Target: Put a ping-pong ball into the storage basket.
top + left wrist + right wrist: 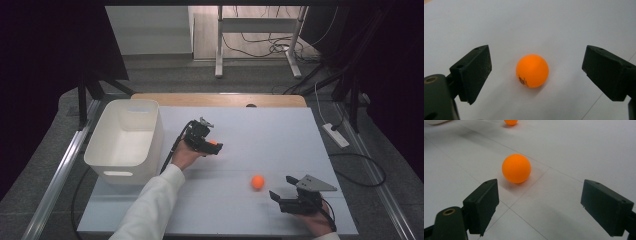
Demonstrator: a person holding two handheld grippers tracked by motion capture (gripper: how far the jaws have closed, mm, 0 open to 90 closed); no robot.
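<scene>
1. The right claw [280, 196] sits nearest, low at the counter's [280, 130] front edge, jaws spread wide, aimed at an orange ball [257, 182] just ahead, likely lined up for a pickup.
2. The left claw [536, 72] is open around a second ball [532, 70], not touching it.
3. A white bin [125, 142] waits to the left, probably for the balls.

High view overhead, facing forward-down over table [280, 130]; gripper views low, close; all share tabletop.
</scene>
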